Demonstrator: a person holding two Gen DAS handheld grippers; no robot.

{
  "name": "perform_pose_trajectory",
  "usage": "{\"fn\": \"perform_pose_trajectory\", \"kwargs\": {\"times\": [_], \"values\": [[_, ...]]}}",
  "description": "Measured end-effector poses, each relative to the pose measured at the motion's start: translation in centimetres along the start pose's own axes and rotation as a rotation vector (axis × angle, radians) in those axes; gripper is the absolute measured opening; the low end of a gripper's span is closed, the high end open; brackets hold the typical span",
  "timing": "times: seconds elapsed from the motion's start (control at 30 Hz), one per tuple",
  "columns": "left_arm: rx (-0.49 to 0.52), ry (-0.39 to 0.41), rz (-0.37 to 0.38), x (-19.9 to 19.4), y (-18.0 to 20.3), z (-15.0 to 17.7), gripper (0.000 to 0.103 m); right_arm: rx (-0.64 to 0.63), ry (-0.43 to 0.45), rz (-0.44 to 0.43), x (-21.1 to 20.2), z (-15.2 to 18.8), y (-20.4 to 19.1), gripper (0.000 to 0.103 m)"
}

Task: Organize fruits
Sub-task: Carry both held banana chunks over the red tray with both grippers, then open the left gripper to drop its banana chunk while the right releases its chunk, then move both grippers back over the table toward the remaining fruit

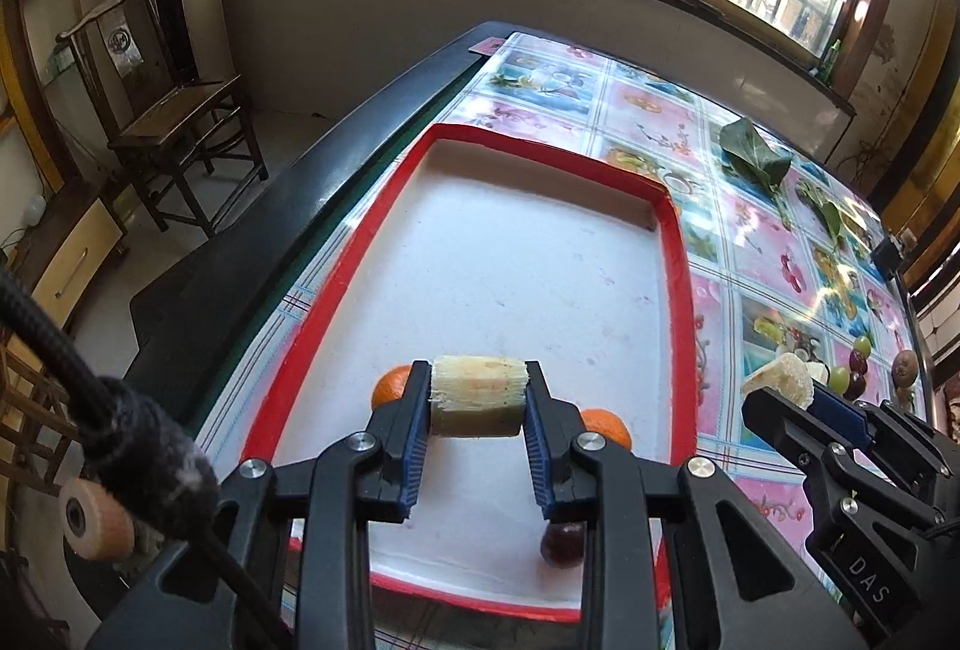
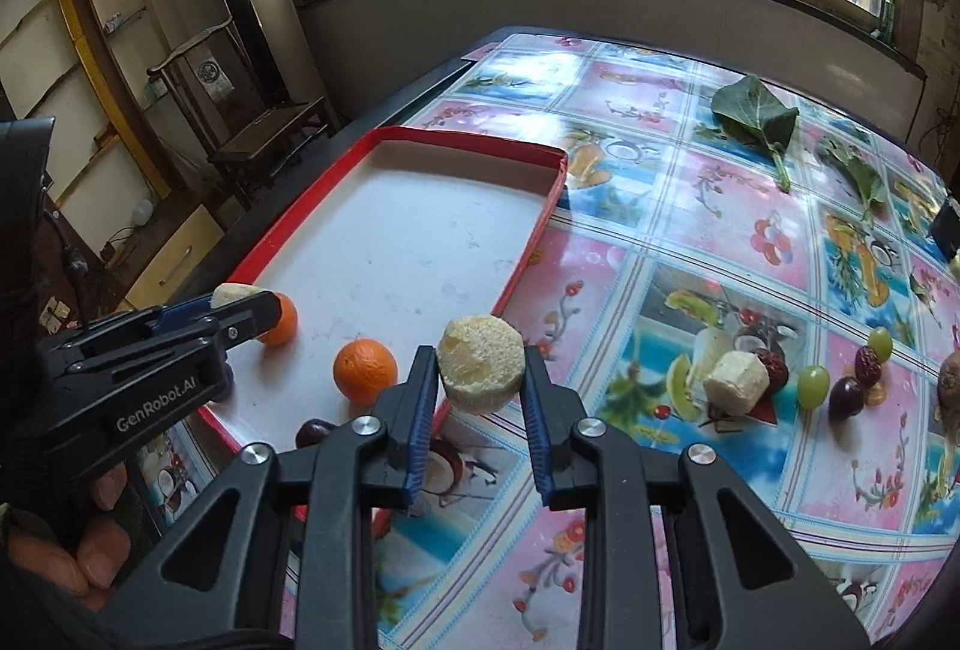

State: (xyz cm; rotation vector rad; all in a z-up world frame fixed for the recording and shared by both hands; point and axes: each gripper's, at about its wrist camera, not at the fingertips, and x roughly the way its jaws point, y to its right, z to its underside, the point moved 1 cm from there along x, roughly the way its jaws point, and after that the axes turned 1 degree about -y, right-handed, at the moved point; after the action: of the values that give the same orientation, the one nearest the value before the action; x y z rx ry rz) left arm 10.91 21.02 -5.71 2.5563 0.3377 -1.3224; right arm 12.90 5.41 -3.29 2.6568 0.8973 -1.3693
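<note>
My left gripper (image 1: 478, 395) is shut on a pale sugarcane chunk (image 1: 478, 398), held sideways over the near end of the red-rimmed white tray (image 1: 675, 230). Two oranges (image 1: 389, 385) (image 1: 607, 425) and a dark grape (image 1: 561, 545) lie in the tray beneath it. My right gripper (image 2: 480, 380) is shut on a second cane chunk (image 2: 480, 371), above the tray's right rim (image 2: 543, 218). In the right wrist view the left gripper (image 2: 264, 311) shows at left beside an orange (image 2: 365, 371). A third cane piece (image 2: 735, 383), green grapes (image 2: 813, 386) and dark fruits (image 2: 846, 398) lie on the tablecloth.
Green leaves (image 2: 756, 113) lie at the far right of the patterned tablecloth (image 2: 660, 470). A wooden chair (image 1: 174, 116) stands beyond the table's dark left edge (image 1: 336, 158). A hand (image 2: 90, 548) grips the left tool. A brown fruit (image 1: 903, 368) sits near the right table edge.
</note>
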Motion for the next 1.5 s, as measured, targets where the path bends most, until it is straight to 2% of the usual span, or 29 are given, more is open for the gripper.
{"fn": "perform_pose_trajectory", "kwargs": {"times": [0.3,0.5,0.9,1.07,1.2,1.5], "values": [[-0.017,-0.033,-0.02,2.6,-0.9,-1.7,0.028,-0.011,-0.029,-0.069,3.6,-2.1,-1.9,0.03],[-0.021,-0.07,-0.04,4.8,-1.3,-2.6,0.028,-0.029,-0.071,-0.068,6.4,-2.4,-2.6,0.03],[-0.013,-0.143,-0.06,7.4,-1.7,-2.0,0.028,-0.055,-0.157,-0.071,10.0,-1.7,-3.0,0.03],[-0.005,-0.143,-0.066,7.0,-1.5,-1.9,0.032,-0.056,-0.154,-0.074,9.8,-1.5,-3.1,0.03],[-0.012,-0.117,-0.065,5.9,-1.5,-2.1,0.046,-0.056,-0.138,-0.078,8.8,-1.5,-2.9,0.031],[-0.01,-0.06,-0.059,3.1,-0.2,-1.6,0.05,-0.023,-0.078,-0.073,4.6,-0.7,-1.2,0.035]]}}
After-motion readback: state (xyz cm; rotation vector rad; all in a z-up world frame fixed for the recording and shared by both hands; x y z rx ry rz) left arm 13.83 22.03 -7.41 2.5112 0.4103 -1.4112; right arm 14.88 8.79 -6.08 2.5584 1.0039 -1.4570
